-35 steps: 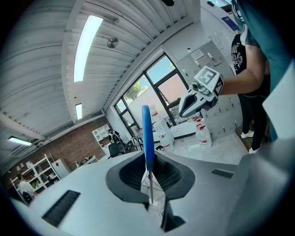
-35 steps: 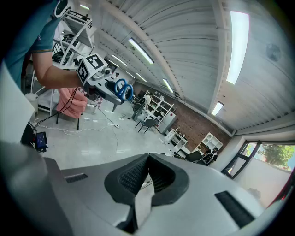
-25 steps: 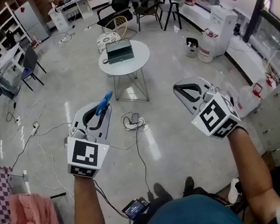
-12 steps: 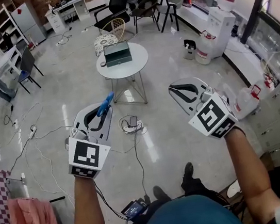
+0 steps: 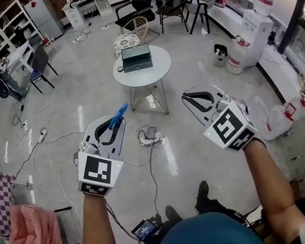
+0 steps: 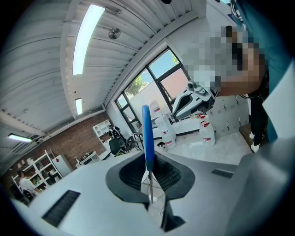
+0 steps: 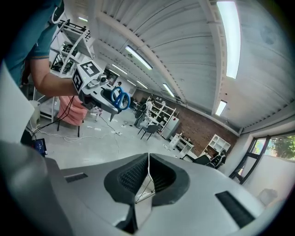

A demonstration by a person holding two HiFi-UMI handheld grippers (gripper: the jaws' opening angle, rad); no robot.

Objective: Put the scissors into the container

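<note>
My left gripper (image 5: 113, 128) is shut on the blue-handled scissors (image 5: 119, 115), held at waist height over the floor. In the left gripper view the blue handle (image 6: 147, 133) sticks up out of the closed jaws, with the metal blade pinched between the pads. The right gripper (image 5: 199, 101) is level with it on the right, shut with nothing in it; its pads (image 7: 163, 175) meet. Some way ahead, a dark green container (image 5: 136, 57) rests on a round white table (image 5: 157, 69). The right gripper view also shows the left gripper (image 7: 98, 93) with the scissors (image 7: 120, 98).
Cables and a power strip (image 5: 149, 134) lie on the floor between me and the table. Chairs (image 5: 135, 4) stand behind the table, and large water bottles (image 5: 237, 55) line the right side. A pink cloth (image 5: 30, 236) hangs on a chair at the lower left.
The view has shifted a little and the table now sits slightly lower and further right in the frame. Both grippers hold the same pose, and the scissors stay clamped in the left one.
</note>
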